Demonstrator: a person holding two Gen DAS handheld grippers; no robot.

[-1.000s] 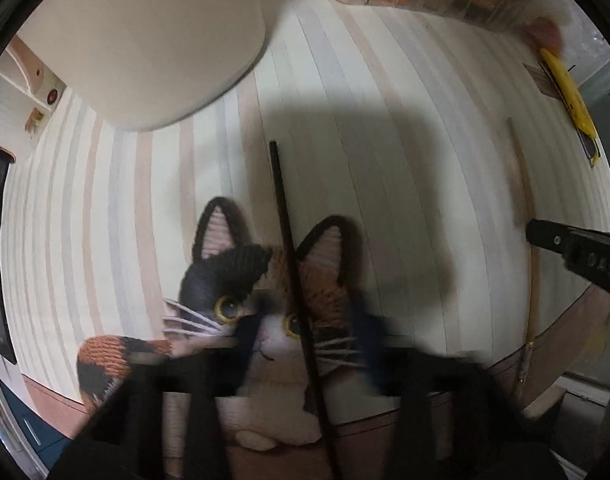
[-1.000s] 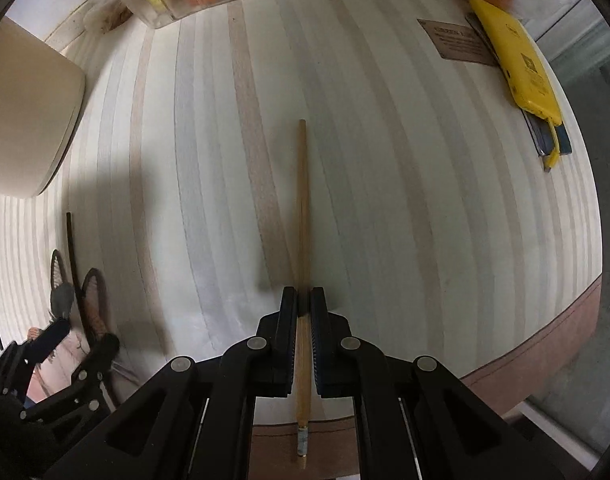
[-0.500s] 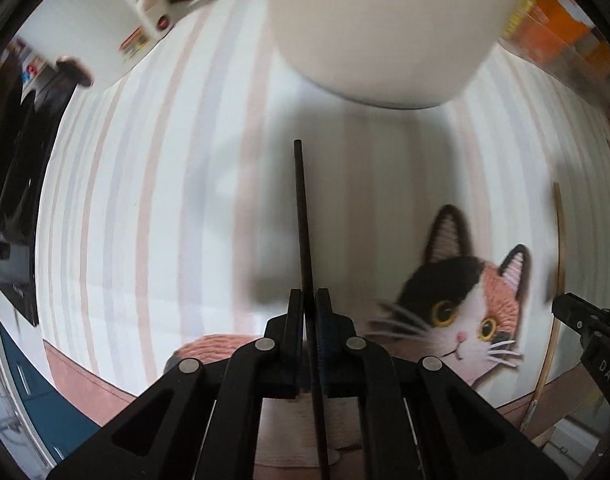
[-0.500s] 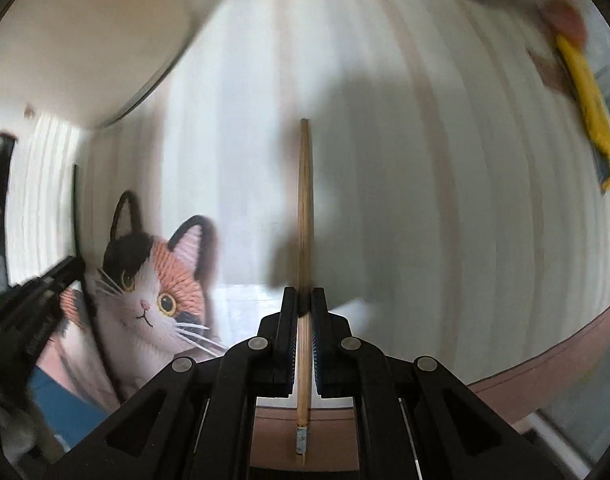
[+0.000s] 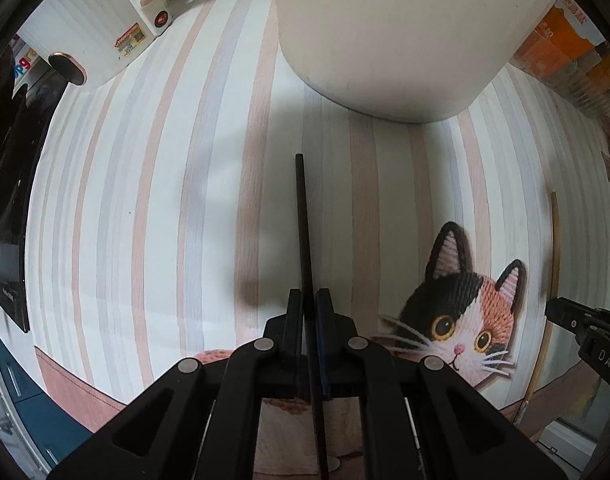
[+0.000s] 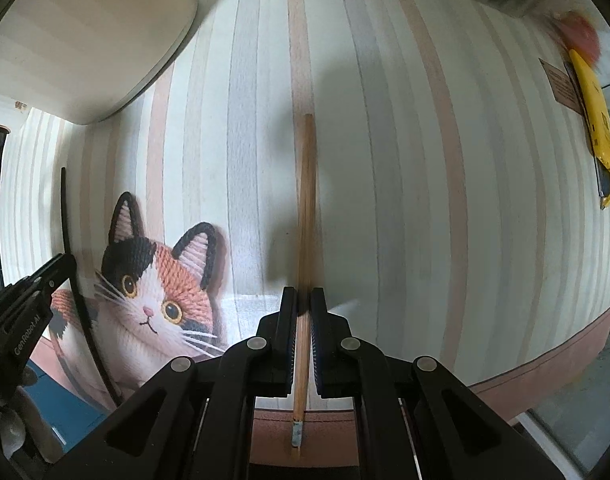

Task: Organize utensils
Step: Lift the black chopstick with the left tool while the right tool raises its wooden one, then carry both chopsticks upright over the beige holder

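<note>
My left gripper [image 5: 309, 300] is shut on a thin black chopstick [image 5: 304, 224] that points ahead toward a large cream container [image 5: 397, 36] above the striped tablecloth. My right gripper [image 6: 304, 298] is shut on a wooden chopstick [image 6: 306, 200] that also runs forward between its fingers. Both chopsticks hang above the cloth. In the left wrist view the right gripper [image 5: 561, 314] shows at the right edge with the wooden chopstick [image 5: 555, 240]. From the right wrist, the left gripper [image 6: 63, 266] and the black chopstick [image 6: 67, 240] appear at the left edge.
A cat picture [image 5: 461, 312] is printed on the cloth between the two grippers. A white appliance with a red button [image 5: 145, 12] stands at the back left. A clear bin with orange packets [image 5: 573, 52] is at the back right, and a yellow utility knife [image 6: 597, 136] lies at the right.
Both grippers have shifted left across the cloth with their chopsticks held. The cream container has come from the upper left to straight ahead of the left gripper, and the cat picture has slid rightward.
</note>
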